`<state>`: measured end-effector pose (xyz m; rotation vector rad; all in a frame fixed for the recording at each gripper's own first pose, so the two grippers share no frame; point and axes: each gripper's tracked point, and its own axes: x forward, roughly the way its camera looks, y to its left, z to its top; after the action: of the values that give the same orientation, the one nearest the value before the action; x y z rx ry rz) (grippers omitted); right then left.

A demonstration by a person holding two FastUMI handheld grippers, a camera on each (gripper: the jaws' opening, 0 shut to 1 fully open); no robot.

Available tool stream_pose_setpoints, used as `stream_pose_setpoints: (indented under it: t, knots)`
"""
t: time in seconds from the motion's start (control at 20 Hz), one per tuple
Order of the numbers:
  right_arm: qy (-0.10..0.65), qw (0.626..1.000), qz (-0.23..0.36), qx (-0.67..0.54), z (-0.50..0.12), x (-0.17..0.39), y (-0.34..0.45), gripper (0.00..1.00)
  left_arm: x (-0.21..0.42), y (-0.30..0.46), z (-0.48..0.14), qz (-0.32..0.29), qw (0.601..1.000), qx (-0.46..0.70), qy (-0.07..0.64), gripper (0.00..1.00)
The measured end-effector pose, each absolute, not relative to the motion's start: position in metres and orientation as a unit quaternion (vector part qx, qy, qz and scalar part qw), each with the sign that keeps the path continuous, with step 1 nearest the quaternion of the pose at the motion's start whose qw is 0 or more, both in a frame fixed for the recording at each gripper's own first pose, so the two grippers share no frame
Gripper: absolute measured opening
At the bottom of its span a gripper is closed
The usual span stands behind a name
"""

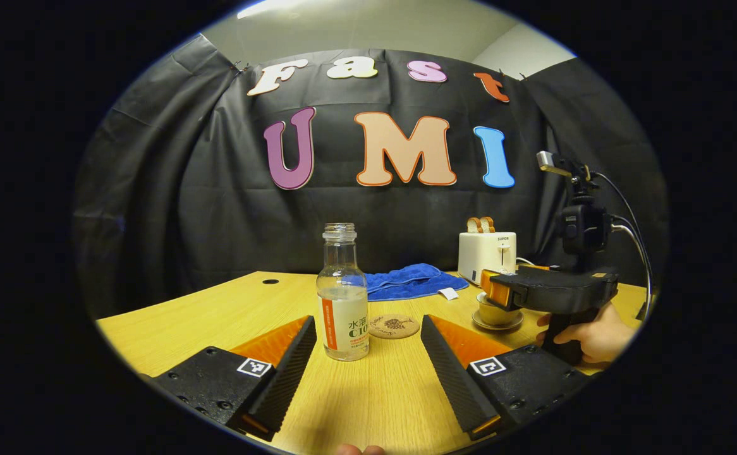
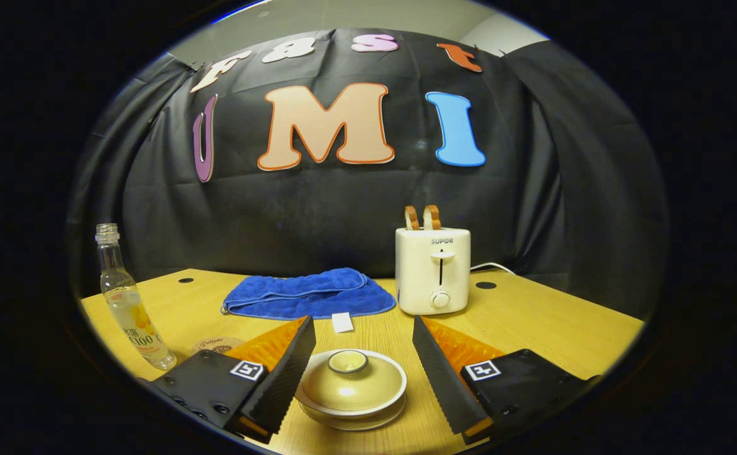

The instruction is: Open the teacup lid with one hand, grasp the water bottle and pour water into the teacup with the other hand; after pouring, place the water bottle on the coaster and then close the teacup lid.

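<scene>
Your left gripper is spread wide on either side of the water bottle, which stands upright and uncapped on the worktop, touched by neither finger. The coaster lies just beside the bottle, between it and the teacup. Your right gripper is also wide open, flanking the teacup, whose lid is on.
</scene>
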<state>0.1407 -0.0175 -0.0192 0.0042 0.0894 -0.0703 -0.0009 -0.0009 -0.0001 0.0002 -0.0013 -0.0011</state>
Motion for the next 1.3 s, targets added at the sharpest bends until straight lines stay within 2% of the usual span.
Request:
stream_pose_setpoints:
  t: [0.05, 0.2, 0.3, 0.4, 0.55, 0.7, 0.75, 0.85, 0.95, 1.3]
  knots:
    - [0.049, 0.998, -0.033, 0.003, -0.020, 0.142, -0.017, 0.94, -0.001, -0.001, 0.000, -0.001, 1.000, 0.000, -0.001, 0.97]
    - [0.053, 0.998, -0.036, 0.002, -0.021, 0.142, -0.018, 0.77, -0.001, -0.001, 0.001, -0.001, 1.000, 0.000, -0.001, 0.97]
    - [0.063, 0.997, -0.033, -0.002, -0.025, 0.144, -0.017, 0.72, -0.001, -0.001, 0.000, -0.001, 1.000, 0.000, -0.001, 0.97]
    - [0.075, 0.997, -0.019, 0.005, -0.024, 0.148, -0.012, 0.72, -0.001, -0.001, 0.000, -0.001, 1.000, 0.000, 0.000, 0.97]
    - [0.068, 0.997, -0.024, -0.006, -0.025, 0.147, -0.012, 0.40, -0.002, -0.001, 0.001, 0.000, 1.000, 0.000, 0.000, 0.97]
    - [0.071, 0.997, -0.018, -0.002, -0.027, 0.149, -0.010, 0.44, -0.001, 0.000, 0.000, 0.000, 1.000, 0.000, 0.000, 0.97]
    - [0.074, 0.997, -0.019, 0.001, -0.028, 0.149, -0.011, 0.40, -0.001, 0.000, 0.001, 0.000, 1.000, 0.000, 0.000, 0.97]
    - [0.070, 0.997, -0.019, -0.002, -0.028, 0.148, -0.011, 0.44, 0.000, 0.000, 0.000, 0.000, 1.000, 0.000, 0.000, 0.97]
    - [0.067, 0.997, -0.024, -0.003, -0.025, 0.149, -0.012, 0.32, -0.002, 0.000, 0.001, 0.000, 1.000, 0.000, -0.001, 0.97]
    - [0.053, 0.999, -0.003, 0.006, -0.021, 0.149, -0.007, 0.31, -0.001, 0.000, 0.000, 0.000, 1.000, 0.000, 0.000, 0.97]
